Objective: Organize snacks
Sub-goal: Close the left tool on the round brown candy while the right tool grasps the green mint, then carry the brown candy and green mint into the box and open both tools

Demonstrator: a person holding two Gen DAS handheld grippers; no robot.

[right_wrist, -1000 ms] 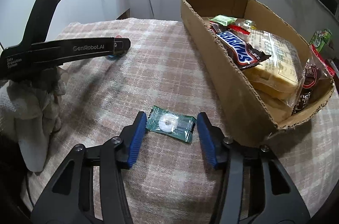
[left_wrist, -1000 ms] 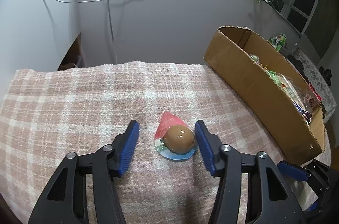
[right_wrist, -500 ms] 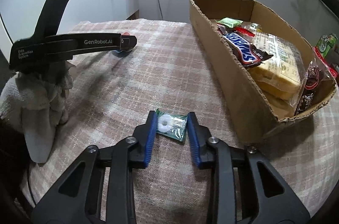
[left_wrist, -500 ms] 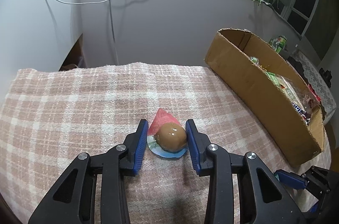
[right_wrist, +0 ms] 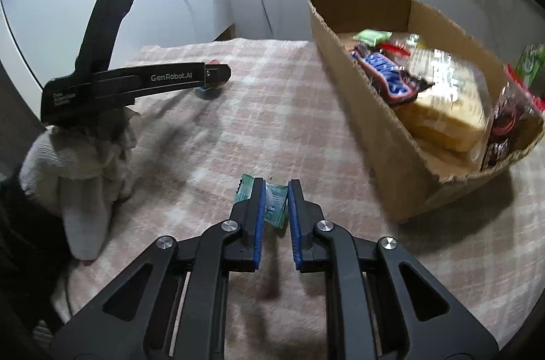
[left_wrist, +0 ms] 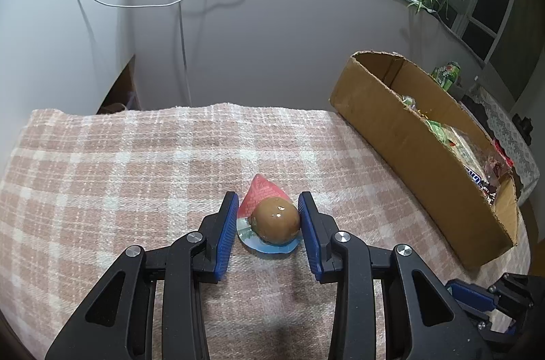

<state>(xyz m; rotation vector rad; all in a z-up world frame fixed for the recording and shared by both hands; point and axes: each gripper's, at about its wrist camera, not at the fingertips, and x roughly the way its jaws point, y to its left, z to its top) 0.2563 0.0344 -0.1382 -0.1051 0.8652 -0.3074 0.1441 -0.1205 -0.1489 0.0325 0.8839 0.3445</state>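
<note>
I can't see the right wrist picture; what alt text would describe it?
The right gripper, its blue-padded jaws closing, pinches a small green candy wrapper lying on a pink plaid tablecloth. To the right stands an open cardboard box of snacks; to the left, a white-gloved hand holds the black left gripper.

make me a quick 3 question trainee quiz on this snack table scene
1. Which gripper has the packaged brown egg between its fingers?
2. True or false: the green candy wrapper already lies in the cardboard box.
3. What covers the table? A) plaid cloth B) newspaper C) glass

Key:
1. The left gripper.
2. False; it is on the cloth between the closing jaws of the right gripper.
3. A, plaid cloth.
</note>
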